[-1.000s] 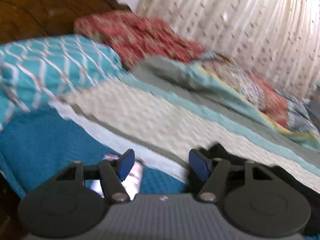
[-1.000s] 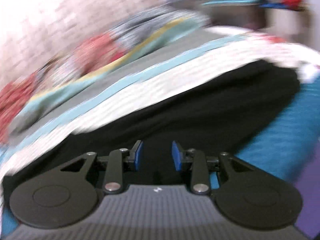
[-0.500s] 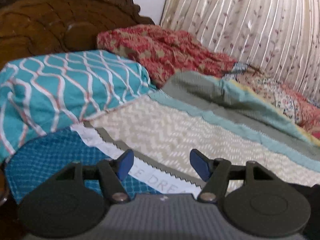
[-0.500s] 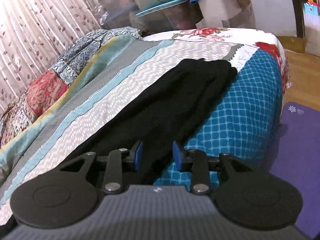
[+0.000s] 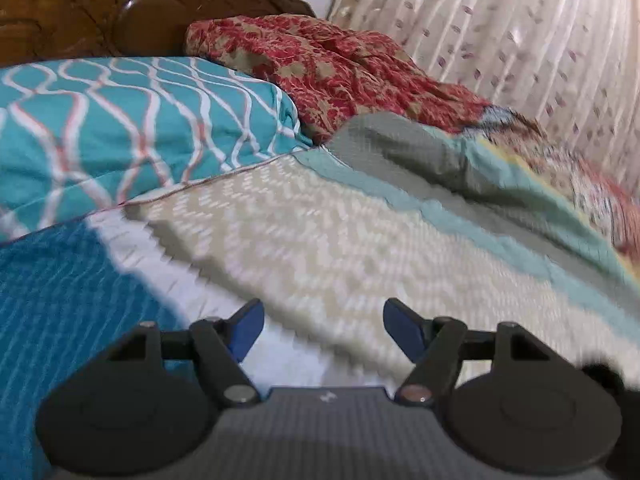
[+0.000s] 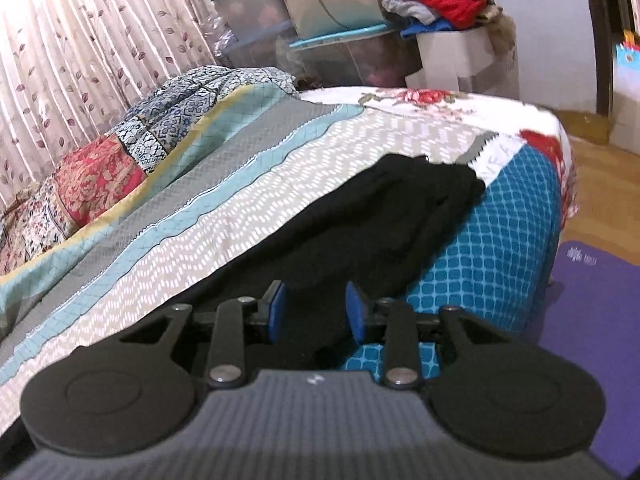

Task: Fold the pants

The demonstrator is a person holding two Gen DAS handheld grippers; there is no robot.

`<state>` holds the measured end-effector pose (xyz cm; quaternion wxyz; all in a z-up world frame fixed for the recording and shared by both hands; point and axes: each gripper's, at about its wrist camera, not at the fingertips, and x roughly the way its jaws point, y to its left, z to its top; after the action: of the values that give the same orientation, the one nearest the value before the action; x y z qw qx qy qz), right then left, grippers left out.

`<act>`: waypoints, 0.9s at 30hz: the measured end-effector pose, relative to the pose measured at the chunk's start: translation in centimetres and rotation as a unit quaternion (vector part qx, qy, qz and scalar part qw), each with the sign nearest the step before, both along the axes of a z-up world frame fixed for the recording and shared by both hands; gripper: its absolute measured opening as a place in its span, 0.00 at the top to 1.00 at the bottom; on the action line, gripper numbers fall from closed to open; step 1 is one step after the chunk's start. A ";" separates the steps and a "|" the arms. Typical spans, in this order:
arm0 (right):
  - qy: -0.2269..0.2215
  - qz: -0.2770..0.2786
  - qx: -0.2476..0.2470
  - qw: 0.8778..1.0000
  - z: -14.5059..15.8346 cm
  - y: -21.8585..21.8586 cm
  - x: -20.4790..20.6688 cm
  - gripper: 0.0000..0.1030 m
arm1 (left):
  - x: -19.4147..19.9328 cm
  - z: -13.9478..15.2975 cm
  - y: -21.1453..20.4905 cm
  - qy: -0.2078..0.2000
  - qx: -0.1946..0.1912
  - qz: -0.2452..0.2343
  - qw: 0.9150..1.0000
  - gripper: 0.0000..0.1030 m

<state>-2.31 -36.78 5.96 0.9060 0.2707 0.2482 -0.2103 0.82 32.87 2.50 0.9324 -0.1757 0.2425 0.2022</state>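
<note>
Pants [image 6: 384, 216]: black and long, lying stretched out flat along the near side of the bed [image 6: 248, 200]; the far end is showing soft lengthwise creases and a roughly straight edge, the near end is running under the right claw. One side is lying on the beige zigzag band of the bedspread [image 5: 340, 240], the other is overlapping the blue dotted sheet [image 6: 492, 256].
Right claw [image 6: 316, 310]: spread, hovering right above the near part of the pants; black cloth is showing between the blue pads [image 6: 277, 312], and whether they are touching it cannot be told.
Left claw [image 5: 323, 330]: spread wide, gripping nothing, pointing over the beige band towards the head of the bed; the view is blurring here.
Pants in left view: only a dark scrap is peeking out at the lower right edge, behind the claw's body.
Pillow [image 5: 120, 128]: teal with wavy white and orange lines, lying at the head, beside a red floral cloth [image 5: 340, 68].
Headboard [image 5: 120, 12]: carved wood, standing behind the pillow.
Curtain [image 6: 92, 52]: pale with a leaf print, hanging along the far side of the bed.
Mat [image 6: 592, 332]: purple, lying on the floor beside the bed.
</note>
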 end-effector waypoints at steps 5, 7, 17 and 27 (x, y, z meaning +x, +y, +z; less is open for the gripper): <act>-0.010 0.009 -0.017 1.000 1.0 0.5 0.1 0.63 | 3.7 4.8 0.3 -0.032 0.031 -0.017 0.999 0.34; -0.014 0.013 -0.025 0.999 1.2 0.5 0.2 0.61 | 3.2 6.8 -0.3 -0.056 0.032 -0.035 0.997 0.32; -0.014 -0.037 0.005 0.999 -1.2 -3.3 -0.5 0.59 | -2.4 9.3 -3.4 -0.050 0.078 -0.066 0.993 0.25; -0.019 -0.066 0.017 0.997 -1.9 -5.7 -1.5 0.59 | -8.4 9.1 -4.8 -0.058 0.042 -0.017 0.997 0.25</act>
<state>-3.82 -42.51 4.06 0.8899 0.3062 0.2160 -0.2601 -7.63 28.10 11.61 0.9549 -0.1435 0.1824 0.1854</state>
